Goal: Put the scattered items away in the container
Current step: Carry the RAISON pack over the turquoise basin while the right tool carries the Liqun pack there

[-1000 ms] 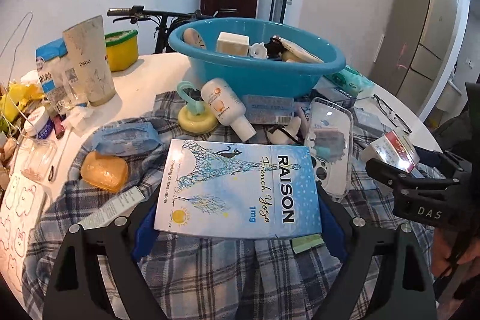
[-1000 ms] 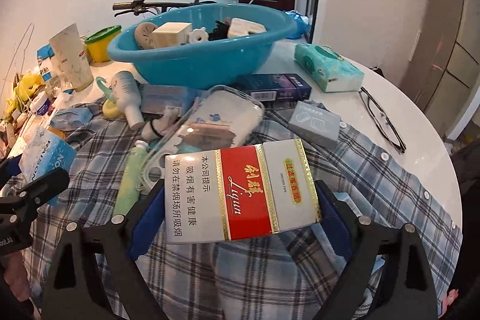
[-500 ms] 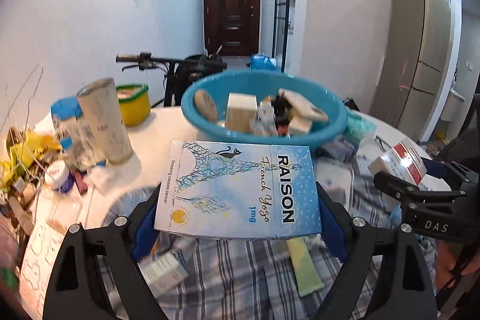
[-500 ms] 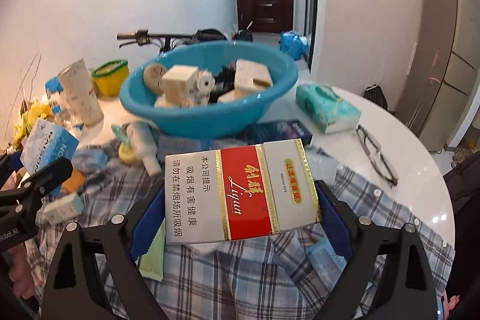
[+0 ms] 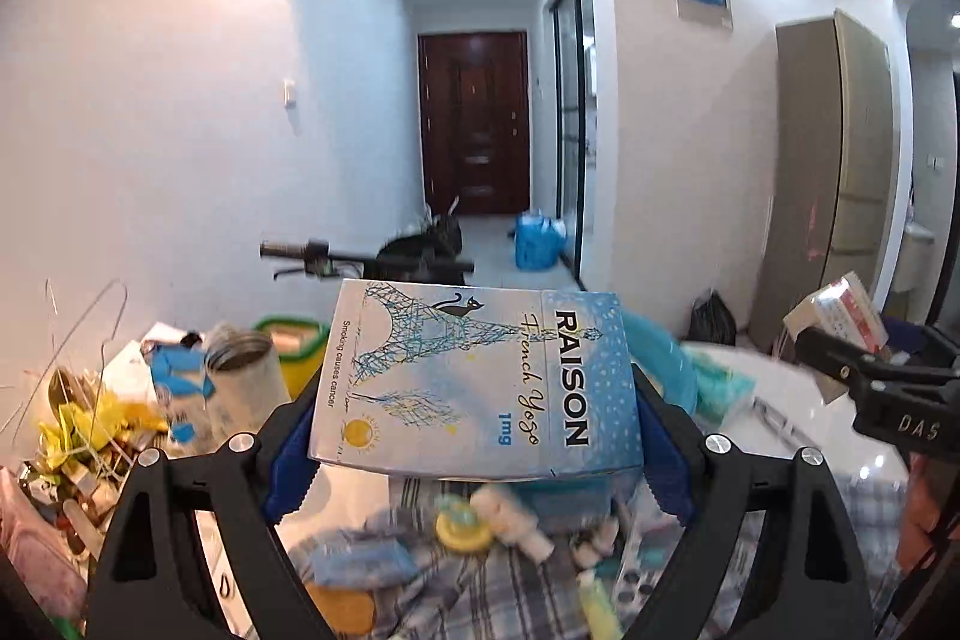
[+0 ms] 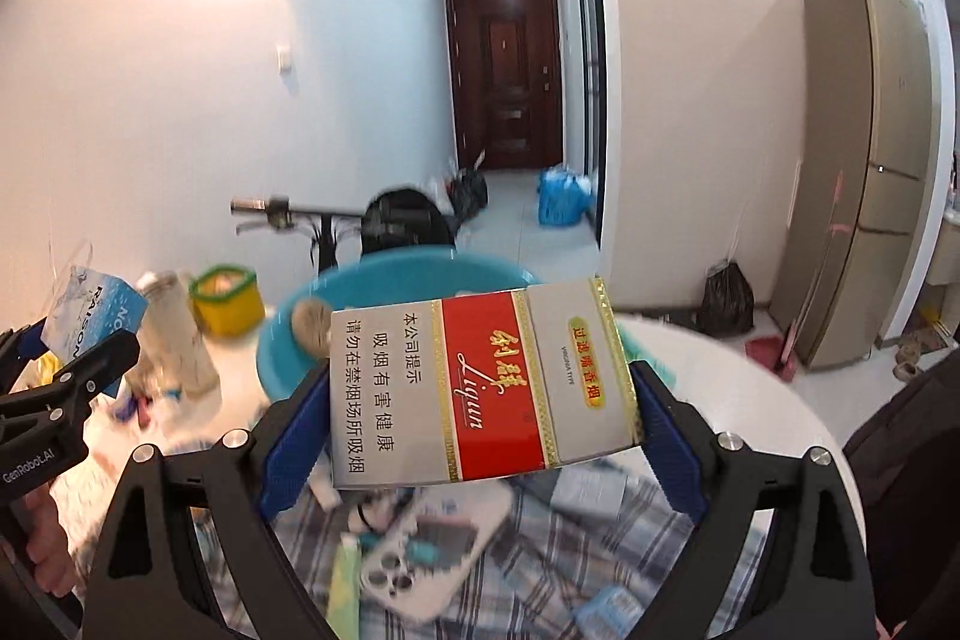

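Low in the middle of the left wrist view, the left gripper has its blue pads spread wide and pressed on the two short ends of a flat cardboard pack, the blue pack. It is pale blue with white dots, a drawn tower and a small black cat. Its big black letters say "RAISON", with "French Yogo", "1mg" and "Smoking causes cancer" beside them.

Low in the middle of the right wrist view, the right gripper is also spread wide and squeezes the ends of the red pack. That box is shiny grey with a red band and gold edges. It says "Liqun" in curly writing, and has rows of Chinese words.

Just behind the red pack sits the teal bowl, round and made of smooth plastic, with a round tan thing inside. Only a blurry teal bit of it peeks out at the right of the blue pack in the left view.

At the bottom of both views lies a checked cloth with small things on it, most too blurry to tell. A white phone case lies there. A yellow tub with a green rim stands at the left, near the bowl.
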`<state>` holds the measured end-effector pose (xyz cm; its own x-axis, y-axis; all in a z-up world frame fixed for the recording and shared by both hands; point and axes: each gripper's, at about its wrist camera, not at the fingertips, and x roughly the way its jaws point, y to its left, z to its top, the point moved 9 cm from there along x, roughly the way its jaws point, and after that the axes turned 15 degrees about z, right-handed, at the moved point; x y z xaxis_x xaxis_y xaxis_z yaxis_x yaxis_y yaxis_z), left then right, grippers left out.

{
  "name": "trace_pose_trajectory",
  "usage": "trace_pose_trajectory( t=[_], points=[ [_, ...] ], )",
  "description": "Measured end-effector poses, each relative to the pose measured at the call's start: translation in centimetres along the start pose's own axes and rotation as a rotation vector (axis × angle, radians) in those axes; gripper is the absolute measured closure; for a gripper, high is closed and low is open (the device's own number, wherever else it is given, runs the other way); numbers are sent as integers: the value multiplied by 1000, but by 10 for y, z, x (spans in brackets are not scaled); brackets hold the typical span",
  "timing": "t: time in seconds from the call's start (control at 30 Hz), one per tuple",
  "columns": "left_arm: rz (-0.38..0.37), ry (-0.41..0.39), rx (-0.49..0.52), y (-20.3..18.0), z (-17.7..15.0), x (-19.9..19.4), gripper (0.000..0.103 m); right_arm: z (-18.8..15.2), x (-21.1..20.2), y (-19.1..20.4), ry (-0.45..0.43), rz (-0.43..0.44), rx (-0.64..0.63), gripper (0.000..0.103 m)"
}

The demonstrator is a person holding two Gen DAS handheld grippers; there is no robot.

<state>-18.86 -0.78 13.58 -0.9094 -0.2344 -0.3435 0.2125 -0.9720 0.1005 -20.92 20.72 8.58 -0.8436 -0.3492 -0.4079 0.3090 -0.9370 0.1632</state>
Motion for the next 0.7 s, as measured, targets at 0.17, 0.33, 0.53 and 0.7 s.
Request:
trace_pose_trajectory(
  t=[0.17,0.33,0.53,0.7],
  points=[
    [-16,-48,-99,8,38,-2,13,32,-9,10,-69,-9,-26,11],
    [-16,-116,-126,10,67,-7,13,60,-15,22,-143,11,-38,11],
    [-42,-161,-134,5,88,-8,13,85,-21,24,-215,9,-42,11],
    [-74,-155,-149,-2,94,1,13,95,-14,23,-231,7,-41,11]
  ],
)
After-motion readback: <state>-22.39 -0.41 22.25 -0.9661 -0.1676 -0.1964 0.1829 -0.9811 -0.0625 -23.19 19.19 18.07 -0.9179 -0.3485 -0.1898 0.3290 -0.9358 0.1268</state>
